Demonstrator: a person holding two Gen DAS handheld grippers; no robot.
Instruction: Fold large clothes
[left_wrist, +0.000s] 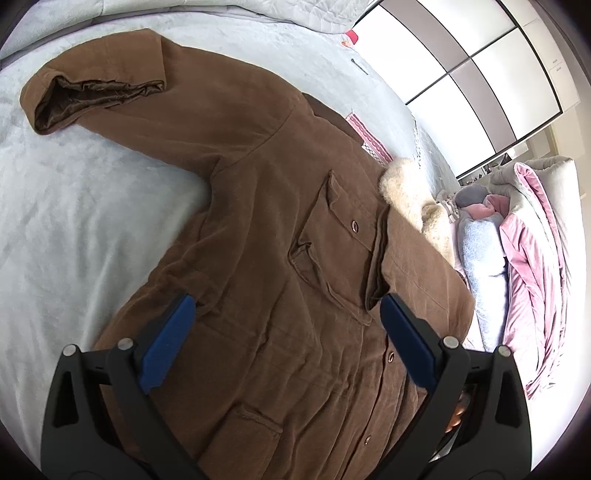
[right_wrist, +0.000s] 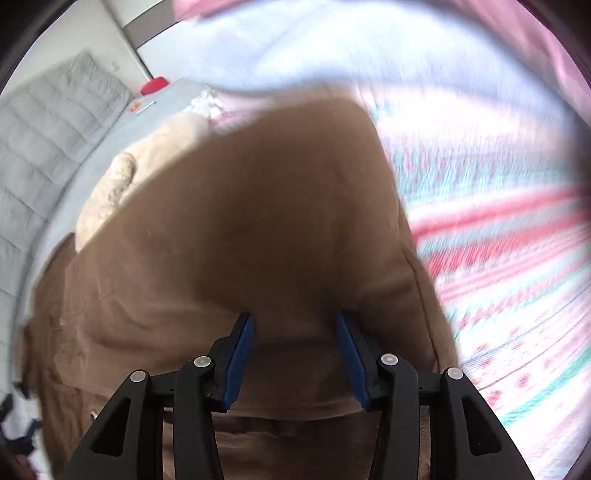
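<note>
nearest to me, the left gripper (left_wrist: 286, 306) hung over the lower front of the brown coat (left_wrist: 258, 229), its blue fingers (left_wrist: 168, 343) spread wide and pinching nothing. the right gripper (right_wrist: 295, 325) was close over another brown stretch of the coat, its fingers partly apart; the picture there was smeared, and no cloth sat between the pads that i could make out.

the coat lay front-up on the pale grey bedcover (left_wrist: 74, 229), buttoned panel and chest pocket (left_wrist: 332, 236) showing. from the left view one sleeve (left_wrist: 92, 96) stretched out flat toward the far left, cuff open, not yet brought in. the cream fur collar (left_wrist: 406, 192) sat at the far right edge of the coat.

beyond it, further right, lay a heap of pink and blue blankets (left_wrist: 517, 251); the right view showed a striped pink cloth (right_wrist: 498, 240) beside the coat.

i judged the folding hardly begun: the coat was spread, and sleeves and body all remained to fold.
</note>
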